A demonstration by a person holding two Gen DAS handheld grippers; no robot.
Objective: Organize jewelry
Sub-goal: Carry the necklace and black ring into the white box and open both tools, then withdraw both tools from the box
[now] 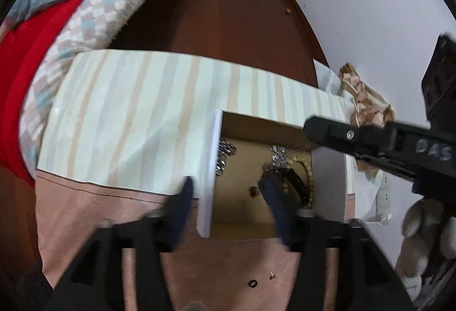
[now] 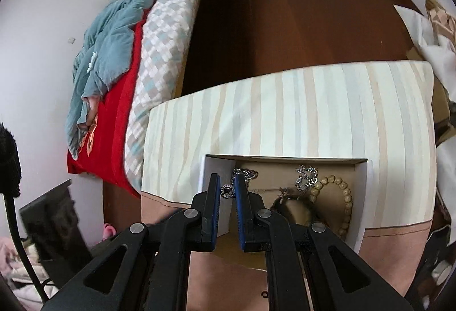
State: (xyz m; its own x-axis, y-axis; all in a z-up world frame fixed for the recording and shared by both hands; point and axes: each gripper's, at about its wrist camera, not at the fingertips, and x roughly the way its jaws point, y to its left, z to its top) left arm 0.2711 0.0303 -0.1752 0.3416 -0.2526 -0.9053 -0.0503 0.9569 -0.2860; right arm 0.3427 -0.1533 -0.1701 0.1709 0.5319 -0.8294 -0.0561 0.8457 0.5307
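Observation:
A striped jewelry box (image 1: 142, 117) (image 2: 285, 111) has an open drawer (image 1: 245, 197) (image 2: 362, 197). Inside lie a silver chain (image 1: 225, 154) (image 2: 245, 172), a sparkly silver piece (image 1: 278, 155) (image 2: 306, 177), a wooden bead bracelet (image 1: 306, 171) (image 2: 339, 197) and a dark band (image 1: 297, 185) (image 2: 287, 205). My left gripper (image 1: 226, 182) is open, its fingers astride the drawer's left wall. My right gripper (image 2: 228, 187) is shut on a small dark ring (image 2: 227, 190) above the drawer's left end; it shows as a black arm in the left wrist view (image 1: 356, 137).
The box stands on a pinkish cloth (image 1: 85, 211) (image 2: 228, 268). A small black ring (image 1: 252, 283) and a tiny stud (image 1: 273, 276) lie on the cloth near me. A bed with red and teal covers (image 1: 42, 26) (image 2: 114, 54) is at left. Crumpled paper (image 1: 367, 103) lies right.

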